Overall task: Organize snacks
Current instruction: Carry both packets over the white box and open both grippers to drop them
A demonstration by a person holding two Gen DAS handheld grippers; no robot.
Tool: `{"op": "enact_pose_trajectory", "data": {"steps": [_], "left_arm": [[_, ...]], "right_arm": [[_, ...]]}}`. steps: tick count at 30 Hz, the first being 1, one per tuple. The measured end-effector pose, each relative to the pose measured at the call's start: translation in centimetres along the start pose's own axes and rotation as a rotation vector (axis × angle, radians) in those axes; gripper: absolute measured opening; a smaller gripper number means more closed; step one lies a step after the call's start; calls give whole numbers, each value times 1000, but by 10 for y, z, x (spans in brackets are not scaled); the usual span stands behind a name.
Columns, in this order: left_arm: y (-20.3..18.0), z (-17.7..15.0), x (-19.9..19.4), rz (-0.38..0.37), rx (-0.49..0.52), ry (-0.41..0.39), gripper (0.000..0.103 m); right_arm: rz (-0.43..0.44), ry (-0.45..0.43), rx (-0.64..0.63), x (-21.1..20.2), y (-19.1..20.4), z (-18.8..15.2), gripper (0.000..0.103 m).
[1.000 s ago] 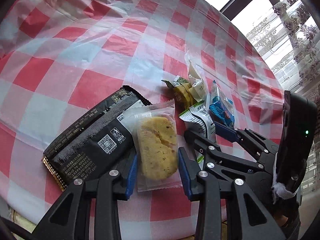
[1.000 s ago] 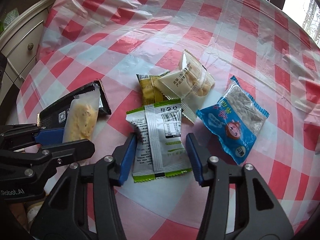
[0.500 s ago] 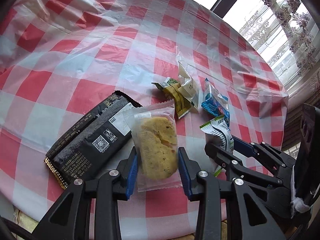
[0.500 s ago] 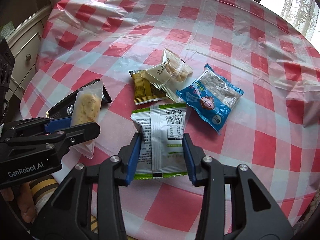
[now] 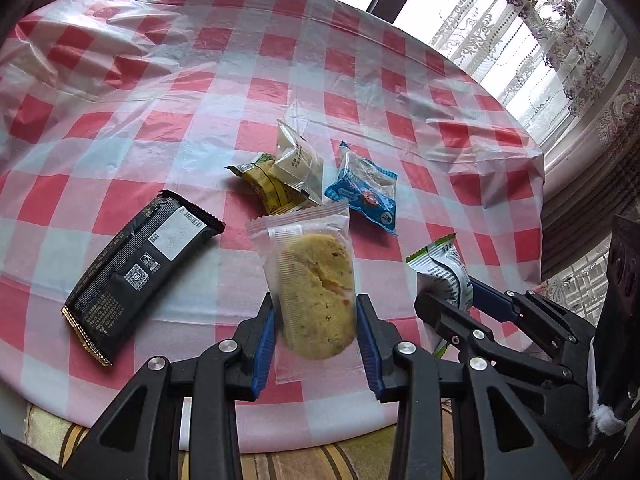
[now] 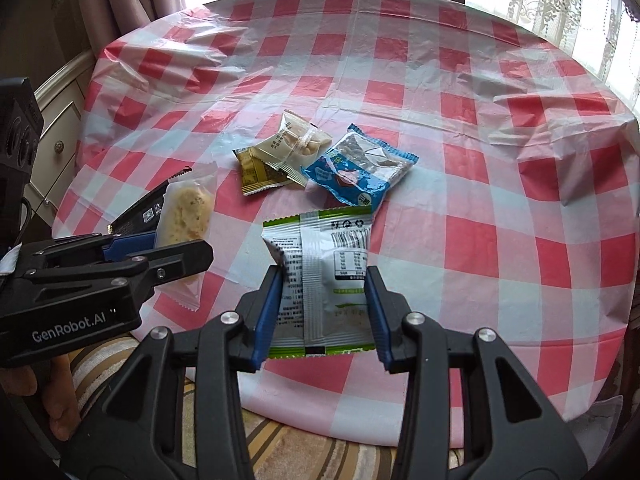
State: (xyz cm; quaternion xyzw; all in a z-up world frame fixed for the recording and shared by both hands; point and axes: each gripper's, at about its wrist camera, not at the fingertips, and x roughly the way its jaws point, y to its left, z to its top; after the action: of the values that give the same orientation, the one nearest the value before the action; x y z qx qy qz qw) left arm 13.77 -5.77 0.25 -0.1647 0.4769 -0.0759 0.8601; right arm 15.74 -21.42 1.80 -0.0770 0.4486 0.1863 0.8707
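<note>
Snacks are spread over a round table [image 6: 500,248] covered with a red-and-white checked plastic cloth. The left gripper [image 5: 316,322] is clamped on a clear-wrapped yellow cake [image 5: 310,284], its blue pads pressed against both long sides of the wrapper; the packet is held clear of the cloth with its crimped top edge pointing away from the camera. The right gripper [image 6: 325,308] is clamped on a green-and-white sachet [image 6: 324,276], printed back with barcode facing up, and this packet is likewise seen lifted off the cloth. In the left wrist view the right gripper is seen just beside, at the lower right, with the sachet's green end protruding above its fingers. On the cloth four packets are left lying: a long black wrapped bar [image 5: 140,272] at the left, angled diagonally with a white label and QR code visible; a yellow sachet [image 6: 256,170] near the table's middle; a clear cream-coloured biscuit pack [image 6: 294,144] resting partly on top of it; and a blue-and-clear pack [image 6: 358,172] just beside these on the right. A white drawer unit [image 6: 52,148] is noted beyond the table's left edge, and lace curtains [image 5: 532,40] at the window. A bare hand [image 6: 52,404] is visible under the left gripper's body.
</note>
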Motion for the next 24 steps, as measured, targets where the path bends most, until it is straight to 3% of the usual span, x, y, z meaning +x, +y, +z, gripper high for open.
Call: {"op": "enact_pose_trajectory", "data": {"steps": [14, 24], "left_arm": [[-104, -14, 14, -78, 204, 69, 39], [-198, -43, 25, -186, 377, 157, 39]], "right_arm": [[-86, -55, 214, -63, -91, -58, 45], [-221, -42, 369, -102, -168, -127, 45]]}}
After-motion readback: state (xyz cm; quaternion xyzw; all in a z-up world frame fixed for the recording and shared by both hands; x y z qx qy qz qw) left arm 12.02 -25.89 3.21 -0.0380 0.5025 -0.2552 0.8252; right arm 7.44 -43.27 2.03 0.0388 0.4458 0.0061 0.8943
